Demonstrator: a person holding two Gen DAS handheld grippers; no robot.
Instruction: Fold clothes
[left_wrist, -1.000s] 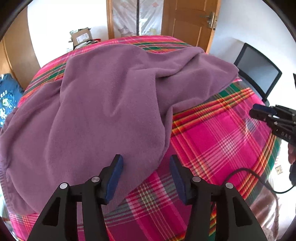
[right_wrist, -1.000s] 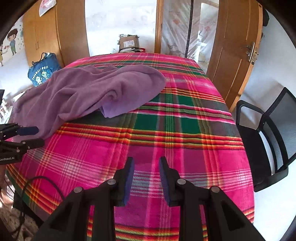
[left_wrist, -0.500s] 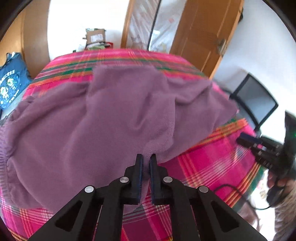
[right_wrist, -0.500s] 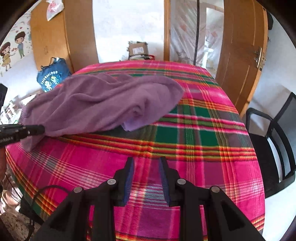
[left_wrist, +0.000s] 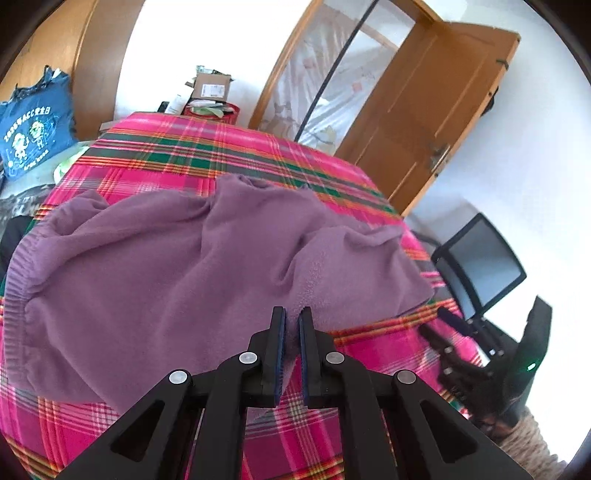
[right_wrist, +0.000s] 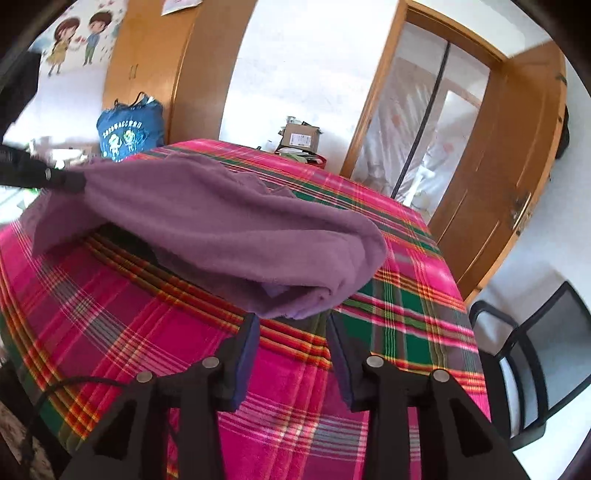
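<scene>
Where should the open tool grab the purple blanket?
Probably the rolled corner of the purple blanket nearest the right tool. It bulges just ahead of the open fingers, clear of the plaid tablecloth, so coming straight in from the near edge looks easiest. The left tool already pinches the other edge.

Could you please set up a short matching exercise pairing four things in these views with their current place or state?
Things:
1. left gripper
2. right gripper
3. purple garment
4. blue bag

States:
A. open, just short of the cloth's near fold
B. beyond the table, against the wooden cabinet
C. shut on an edge of cloth
D. partly lifted off the plaid tablecloth

Pairs: 1-C, 2-A, 3-D, 4-B
</scene>
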